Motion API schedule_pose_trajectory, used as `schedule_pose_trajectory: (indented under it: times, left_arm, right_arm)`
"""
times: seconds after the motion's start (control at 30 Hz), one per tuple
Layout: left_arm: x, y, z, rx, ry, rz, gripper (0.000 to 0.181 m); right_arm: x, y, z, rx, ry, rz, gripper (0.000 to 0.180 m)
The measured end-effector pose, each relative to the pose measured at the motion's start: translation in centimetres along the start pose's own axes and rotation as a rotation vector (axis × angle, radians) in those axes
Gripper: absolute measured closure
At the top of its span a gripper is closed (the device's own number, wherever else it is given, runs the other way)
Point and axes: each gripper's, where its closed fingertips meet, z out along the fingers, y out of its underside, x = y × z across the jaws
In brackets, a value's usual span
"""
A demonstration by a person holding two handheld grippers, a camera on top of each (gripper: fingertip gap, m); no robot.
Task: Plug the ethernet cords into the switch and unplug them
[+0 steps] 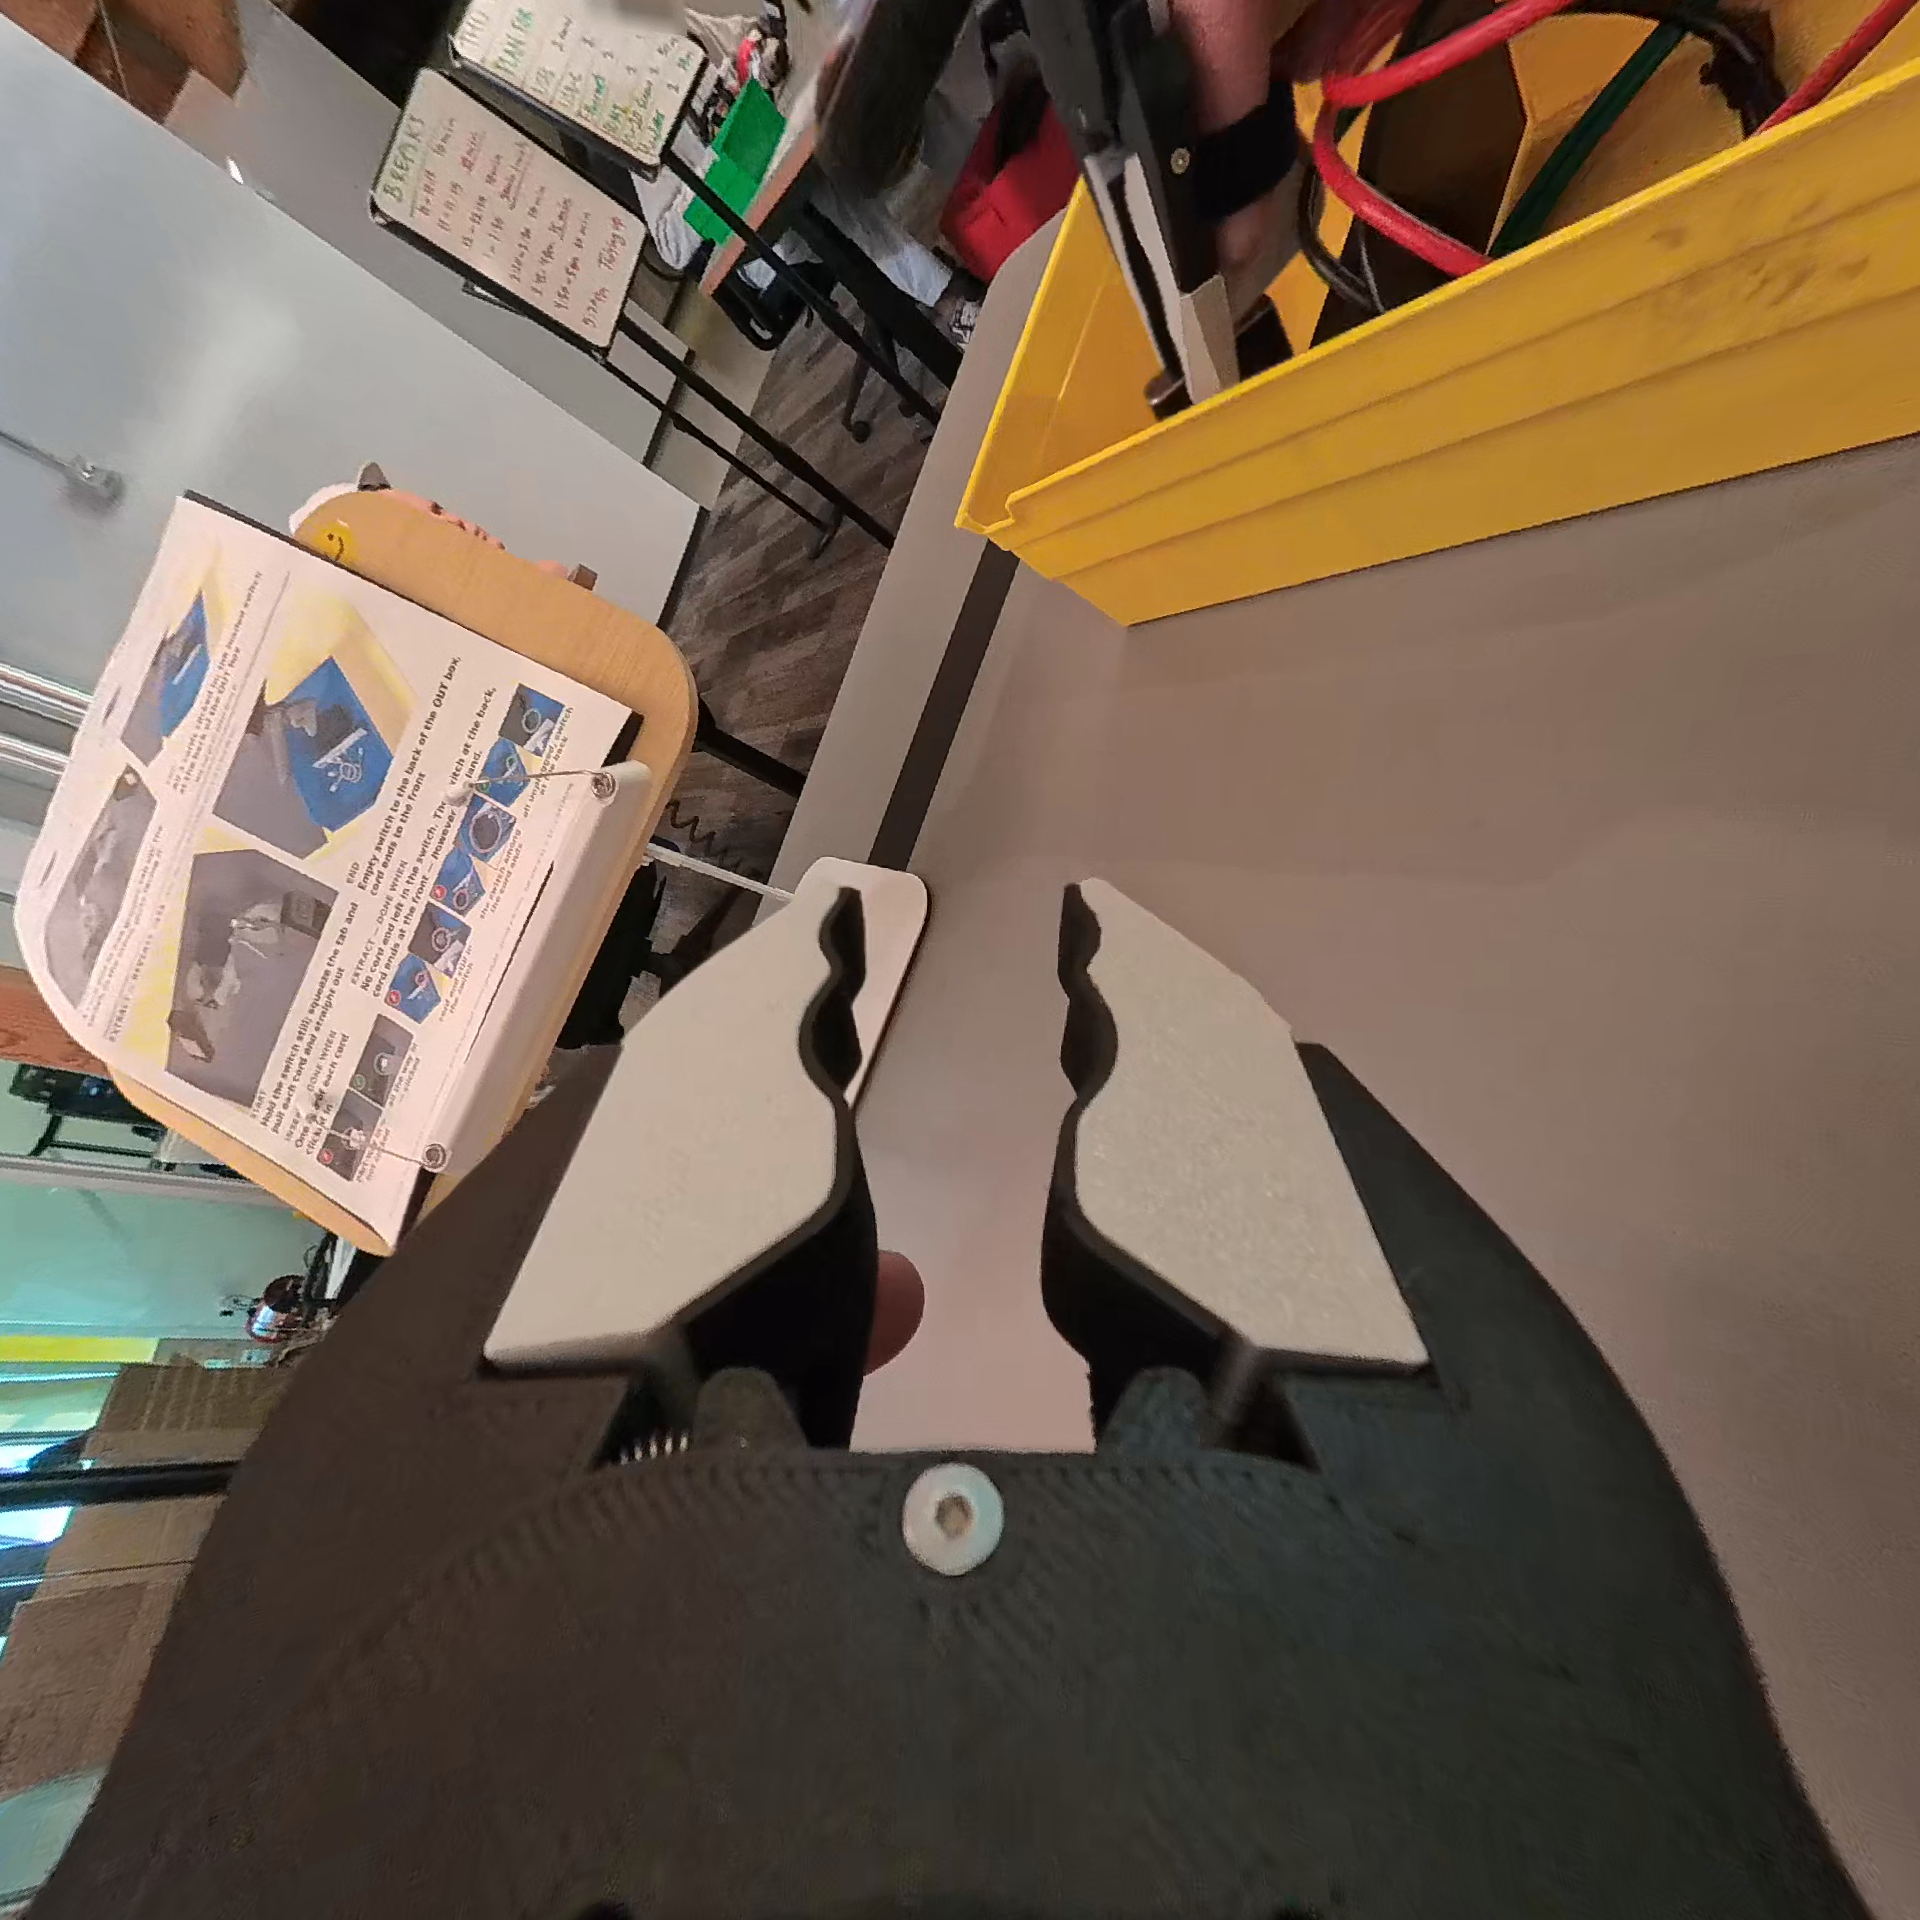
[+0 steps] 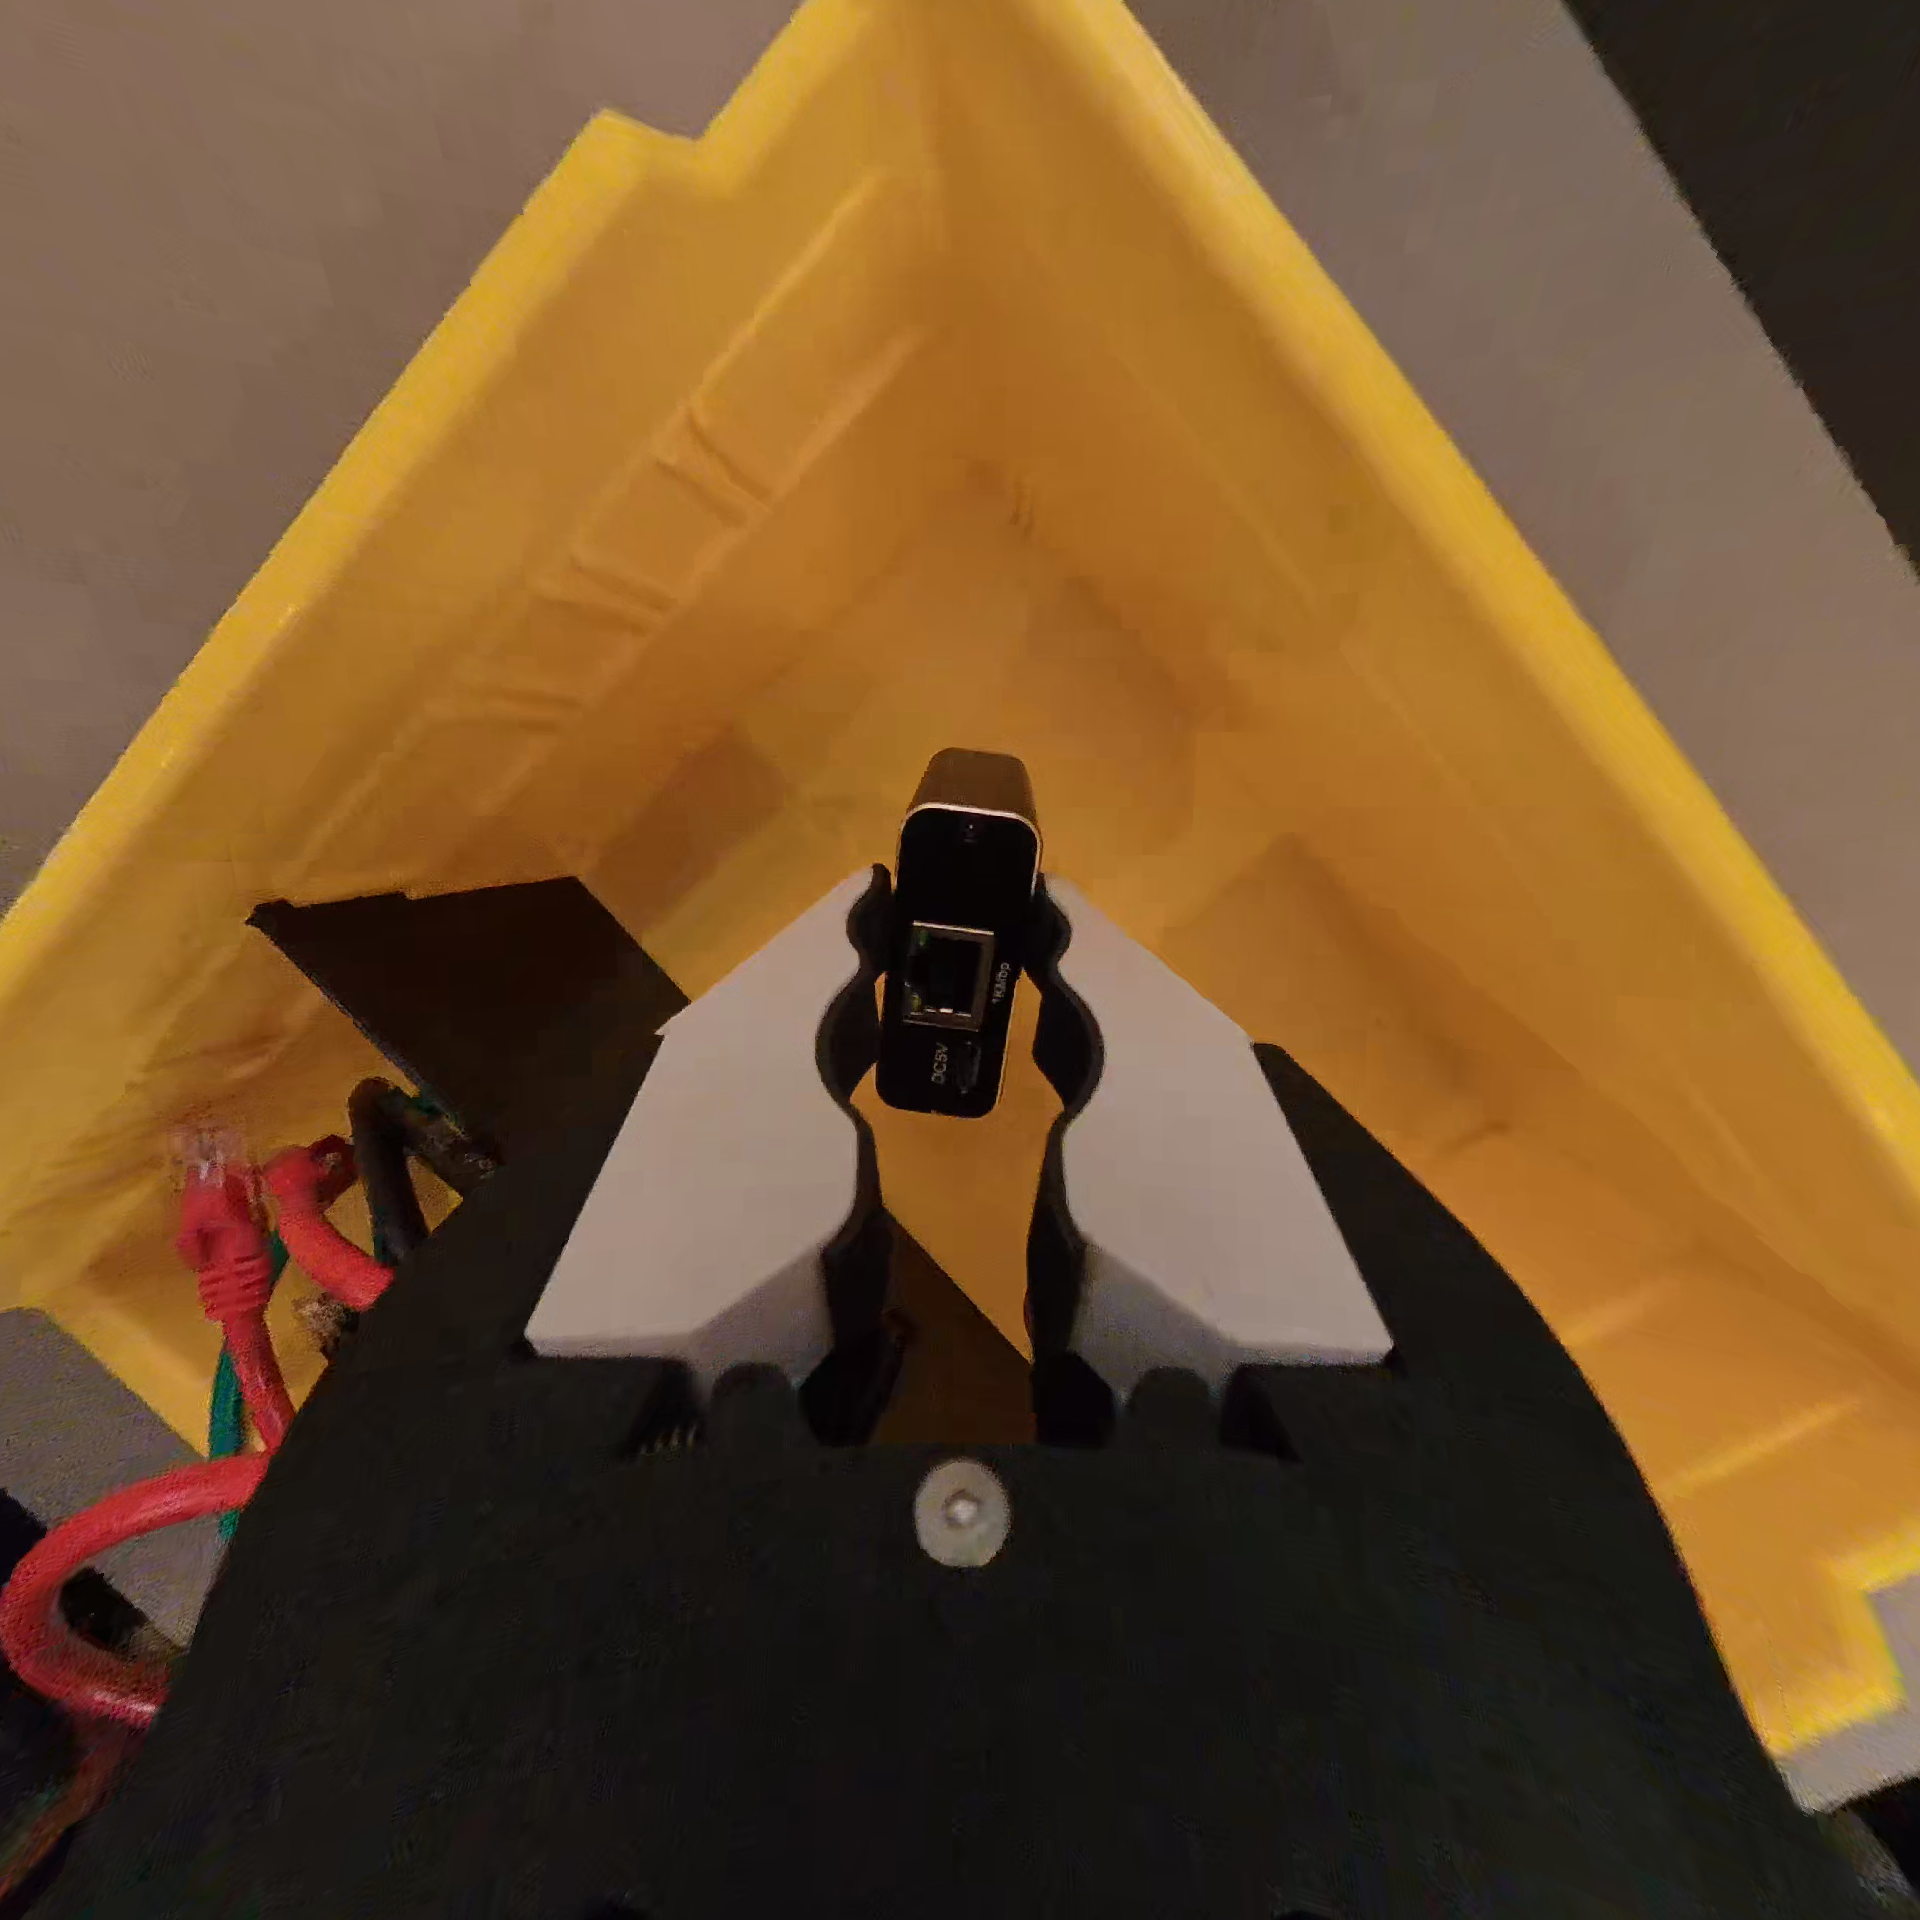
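Note:
My right gripper [image 2: 961, 914] is shut on a small black switch [image 2: 956, 966] and holds it inside the yellow bin [image 2: 1195, 499], its port face turned toward the camera. Red ethernet cords [image 2: 234, 1262] with a green cord [image 2: 223, 1423] and a black one lie at the bin's left, plugs free. My left gripper [image 1: 961, 925] is open and empty, low over the grey table [image 1: 1507, 935], in front of the same yellow bin [image 1: 1455, 416]. In the left wrist view the right gripper [image 1: 1174, 260] reaches down into the bin, beside the red cords [image 1: 1382, 208].
A dark divider [image 2: 447, 966] stands inside the bin by the cords. A wooden stand with a printed instruction sheet [image 1: 312, 883] sits left of the table edge. Whiteboards [image 1: 509, 208] and black-legged tables stand farther back. A fingertip [image 1: 894, 1309] shows between my left gripper's fingers. The grippers' ends are close to 30 centimeters from one another.

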Motion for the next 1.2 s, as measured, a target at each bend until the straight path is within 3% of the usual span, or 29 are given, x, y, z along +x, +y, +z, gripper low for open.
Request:
schedule_pose_trajectory:
  times: [0.17,0.37,0.5,0.67,0.87,0.97,1.2]
  left_arm:
    - [-0.2,0.3,0.0,-0.001,0.007,-0.014,0.145]
    - [-0.9,0.3,-0.5,-0.012,-0.004,-0.013,0.145]
    - [-2.0,0.5,-1.3,-0.022,-0.013,-0.032,0.139]
    - [-4.7,1.7,-3.2,-0.073,-0.074,-0.052,0.124]
    - [-10.9,9.5,-9.8,-0.241,-0.255,-0.222,0.11]
    - [-12.0,16.0,-14.3,-0.398,-0.344,-0.299,0.102]
    - [-11.2,31.0,-26.7,-0.705,-0.594,-0.508,0.086]
  right_arm:
    - [1.0,0.0,0.2,0.026,-0.029,0.08,0.155]
    - [3.0,1.0,-1.0,-0.037,0.166,0.024,0.136]
    - [3.0,-0.1,-4.4,0.051,0.278,-0.01,0.124]
    - [1.7,-0.6,-11.2,0.265,0.478,-0.044,0.127]
    - [-2.1,2.4,-21.5,0.642,0.696,-0.013,0.13]
    - [-2.5,6.6,-21.3,0.615,0.682,0.041,0.115]
    - [-1.9,13.5,-16.9,0.585,0.623,0.18,0.11]
